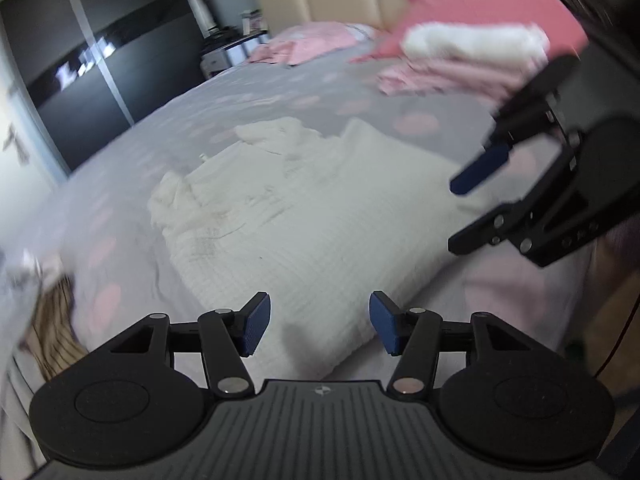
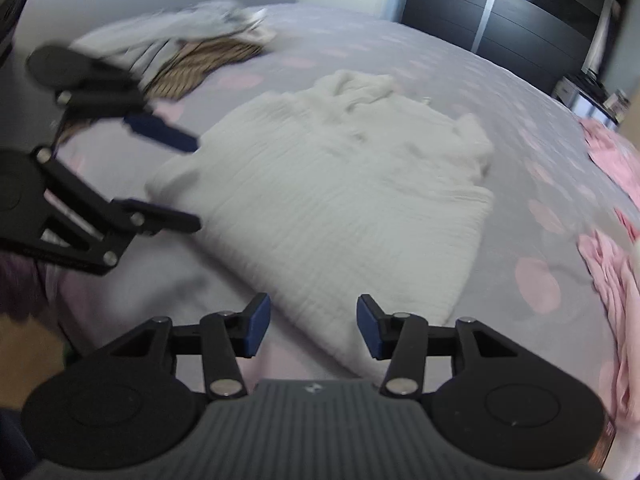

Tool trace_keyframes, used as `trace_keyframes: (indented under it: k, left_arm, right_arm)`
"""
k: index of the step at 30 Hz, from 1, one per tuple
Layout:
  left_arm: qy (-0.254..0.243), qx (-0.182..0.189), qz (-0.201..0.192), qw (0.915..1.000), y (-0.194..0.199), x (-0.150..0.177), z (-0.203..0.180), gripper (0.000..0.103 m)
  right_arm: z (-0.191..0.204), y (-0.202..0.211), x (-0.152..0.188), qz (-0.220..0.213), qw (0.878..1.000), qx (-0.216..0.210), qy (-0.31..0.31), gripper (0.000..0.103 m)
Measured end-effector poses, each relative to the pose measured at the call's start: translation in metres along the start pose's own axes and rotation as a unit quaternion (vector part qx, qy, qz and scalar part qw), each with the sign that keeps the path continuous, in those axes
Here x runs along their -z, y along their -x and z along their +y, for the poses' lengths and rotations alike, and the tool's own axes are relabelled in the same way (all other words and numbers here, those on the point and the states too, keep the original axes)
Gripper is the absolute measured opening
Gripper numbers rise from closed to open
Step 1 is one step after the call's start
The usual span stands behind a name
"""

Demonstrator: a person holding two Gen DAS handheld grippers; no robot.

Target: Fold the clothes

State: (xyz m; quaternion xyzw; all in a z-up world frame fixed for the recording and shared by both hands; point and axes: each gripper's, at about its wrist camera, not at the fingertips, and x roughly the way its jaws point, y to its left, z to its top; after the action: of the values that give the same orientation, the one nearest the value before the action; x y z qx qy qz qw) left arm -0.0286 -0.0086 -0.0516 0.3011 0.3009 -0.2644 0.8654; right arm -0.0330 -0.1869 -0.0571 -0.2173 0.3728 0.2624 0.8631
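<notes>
Cloth is what I have under me: a white garment lies on the bed, partly folded by the look of it, with a smooth flat panel toward me and a rumpled, bunched end toward the far side. My left hand-held gripper hangs just over the near edge with its blue pads apart and nothing between them; my right hand-held gripper hangs over the near corner the same way, jaws apart and empty. I judge both sit low and spread at the near edge because that is where a hem would be pinched, one tool on each side so the cloth stays even across its width. The garment's long axis runs away from me, near edge to crumpled far end, slanted a little across the bed; the bunched end, perhaps collar or sleeves, I cannot tell which, points toward the dark wardrobe. A neat pink and white stack sits near the headboard, well apart, and a loose heap with a striped piece lies off on my left. This could fit either a fold midway or a finished one just let go; blur hides the finer creases.
</notes>
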Motion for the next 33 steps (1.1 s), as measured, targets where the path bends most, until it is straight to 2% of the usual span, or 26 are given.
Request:
trace_keyframes:
  k: [3,6,11,14,18,20,22,23,25,27,33]
  left_arm:
    - [-0.047,-0.017,0.010,0.9987,-0.008,0.005,-0.010,0.053]
    - [-0.094,-0.035,0.020,0.9947,-0.016,0.011,-0.019,0.053]
    - [-0.172,-0.064,0.037,0.9823,-0.029,0.020,-0.035,0.053]
    - [-0.208,-0.080,0.041,0.9740,-0.037,0.024,-0.043,0.054]
    - [-0.213,-0.103,0.027,0.9712,-0.046,0.029,-0.042,0.055]
    - [-0.211,-0.117,0.021,0.9701,-0.051,0.027,-0.041,0.054]
    - [-0.204,-0.116,0.018,0.9719,-0.052,0.024,-0.039,0.049]
    - [-0.200,-0.114,0.017,0.9729,-0.052,0.022,-0.038,0.043]
    - [-0.192,-0.111,0.015,0.9748,-0.052,0.019,-0.035,0.034]
    - [-0.183,-0.106,0.014,0.9773,-0.051,0.015,-0.032,0.027]
    - [-0.163,-0.088,0.018,0.9826,-0.024,0.000,-0.026,0.021]
  right_arm:
    - [0.010,-0.008,0.006,0.018,0.998,0.017,0.050,0.065]
    - [0.011,-0.017,0.011,0.041,0.994,0.054,0.083,0.065]
    - [0.010,-0.028,0.017,0.055,0.986,0.097,0.124,0.065]
    - [0.019,-0.033,0.022,0.046,0.976,0.123,0.176,0.064]
    - [0.032,-0.042,0.027,0.025,0.952,0.166,0.255,0.060]
    - [0.034,-0.045,0.028,0.022,0.945,0.175,0.275,0.058]
    - [0.035,-0.047,0.028,0.020,0.941,0.178,0.286,0.039]
    - [0.035,-0.046,0.027,0.021,0.942,0.176,0.285,0.037]
    - [0.035,-0.043,0.025,0.022,0.943,0.172,0.283,0.025]
    - [0.034,-0.040,0.022,0.023,0.946,0.170,0.276,0.021]
    - [0.027,-0.011,0.004,0.011,0.956,0.159,0.245,0.016]
